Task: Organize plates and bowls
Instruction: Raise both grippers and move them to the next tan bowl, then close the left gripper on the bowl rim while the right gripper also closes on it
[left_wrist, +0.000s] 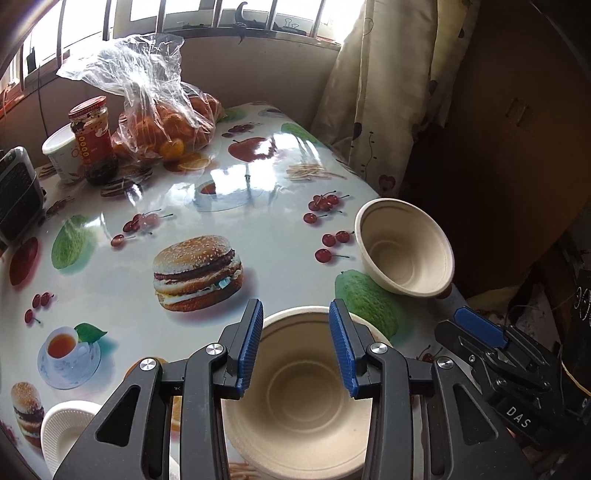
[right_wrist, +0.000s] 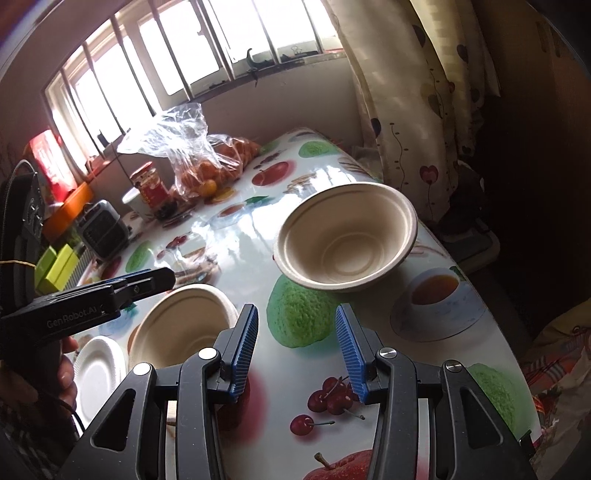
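The beige paper bowl (right_wrist: 347, 243) sits alone by the table's right edge – straight ahead of the right gripper (right_wrist: 297, 349), nearer than the left gripper (left_wrist: 295, 349) – both spread, empty

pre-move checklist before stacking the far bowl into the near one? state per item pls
1. Left gripper empty, jaws open above near bowl: ok.
2. Right gripper empty, jaws open: ok.
3. Far bowl upright, nothing inside: ok.
4. Near bowl empty: ok.
5. Far bowl clear of table edge: not ok, close to the edge.
6. White plate out of the way: ok.
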